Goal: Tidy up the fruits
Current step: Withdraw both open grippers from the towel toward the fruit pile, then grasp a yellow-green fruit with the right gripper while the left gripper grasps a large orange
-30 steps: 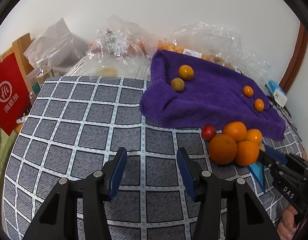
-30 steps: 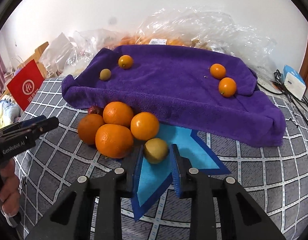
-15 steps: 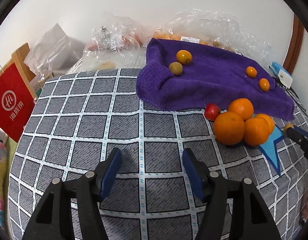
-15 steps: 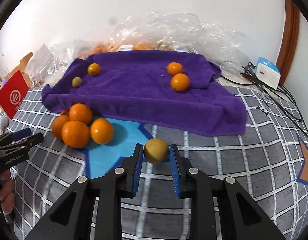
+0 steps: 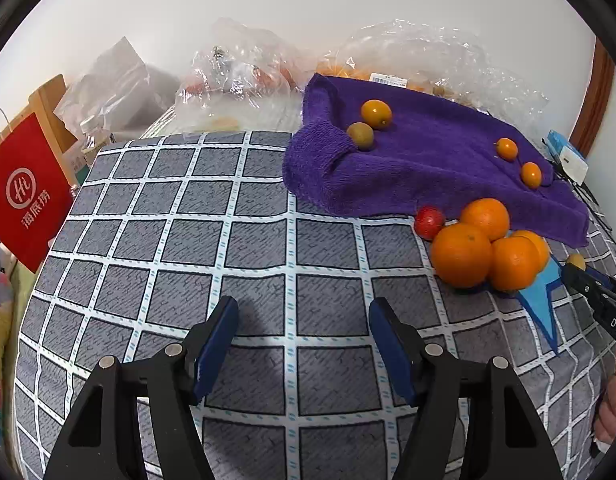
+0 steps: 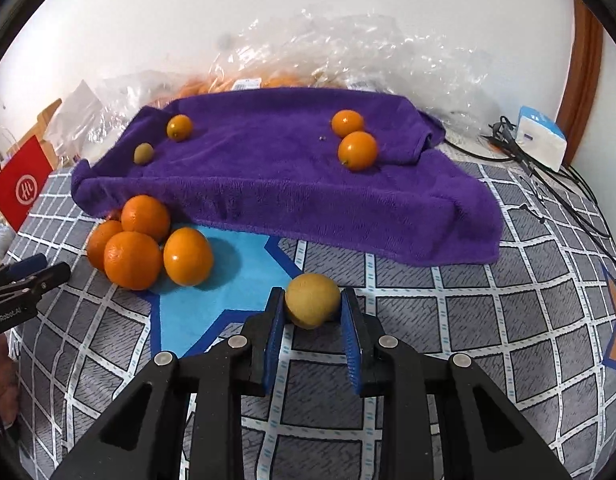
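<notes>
Grey checked cloth [image 5: 268, 240] with pale blue-white lines covers the surface, and a wide stretch of it lies bare on the left side, toward a red paper bag [image 5: 24, 192] at the left edge. The left gripper [image 5: 304, 332] hangs over that bare stretch; its jaws have just been opening and stand apart with nothing between them.

A purple towel [image 6: 288, 176] lies across the far right part of the cloth, its near hem draping down. On it sit four small fruits: a greenish one [image 6: 143, 153] and an orange one [image 6: 179, 127] near its left end, and two orange ones [image 6: 349, 138] touching each other toward its right end. Just in front of the towel's left end, a cluster of four oranges [image 6: 148, 240] rests partly on a blue star shape [image 6: 212, 300] printed on the cloth.

The right gripper [image 6: 312, 312] is closed on a yellowish round fruit [image 6: 311, 305], held above the cloth just beside the blue star, near the towel's front hem.

Crinkled clear plastic bags [image 6: 327, 56] pile against a white wall at the far edge. A white box [image 6: 541, 142] and black cables lie at the far right corner.
</notes>
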The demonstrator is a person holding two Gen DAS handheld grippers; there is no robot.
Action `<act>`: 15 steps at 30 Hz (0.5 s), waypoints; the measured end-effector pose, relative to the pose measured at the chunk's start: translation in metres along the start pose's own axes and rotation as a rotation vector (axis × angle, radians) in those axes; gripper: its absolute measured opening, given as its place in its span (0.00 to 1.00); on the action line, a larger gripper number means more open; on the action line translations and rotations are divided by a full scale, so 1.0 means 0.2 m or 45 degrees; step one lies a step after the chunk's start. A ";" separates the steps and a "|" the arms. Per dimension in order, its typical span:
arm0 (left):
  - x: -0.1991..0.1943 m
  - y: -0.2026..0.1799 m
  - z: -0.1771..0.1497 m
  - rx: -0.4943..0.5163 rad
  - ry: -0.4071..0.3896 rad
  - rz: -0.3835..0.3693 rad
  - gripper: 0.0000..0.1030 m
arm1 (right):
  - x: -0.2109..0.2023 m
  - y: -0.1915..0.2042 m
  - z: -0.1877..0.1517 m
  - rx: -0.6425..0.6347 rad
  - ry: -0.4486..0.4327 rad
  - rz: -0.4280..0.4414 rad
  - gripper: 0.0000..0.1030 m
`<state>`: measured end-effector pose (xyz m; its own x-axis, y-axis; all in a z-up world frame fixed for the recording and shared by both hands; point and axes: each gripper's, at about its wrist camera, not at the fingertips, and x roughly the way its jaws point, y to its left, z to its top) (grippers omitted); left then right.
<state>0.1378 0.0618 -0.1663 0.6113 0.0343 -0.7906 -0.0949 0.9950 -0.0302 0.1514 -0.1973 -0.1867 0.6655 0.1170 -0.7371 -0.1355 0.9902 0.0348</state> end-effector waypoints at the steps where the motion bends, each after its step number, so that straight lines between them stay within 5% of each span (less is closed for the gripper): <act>1: -0.01 -0.01 0.01 -0.002 0.007 -0.023 0.63 | -0.01 -0.02 0.00 0.018 -0.012 0.007 0.27; 10: -0.04 -0.13 0.10 -0.043 0.007 -0.304 0.63 | -0.05 -0.15 0.01 0.161 -0.044 0.025 0.27; 15: 0.03 -0.20 0.14 -0.096 0.030 -0.354 0.61 | -0.02 -0.18 0.00 0.165 -0.027 -0.065 0.27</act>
<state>0.1670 0.0251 -0.1517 0.6039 -0.2420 -0.7595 0.0153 0.9561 -0.2925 0.1534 -0.2338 -0.1840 0.6844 0.0668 -0.7260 -0.0064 0.9963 0.0857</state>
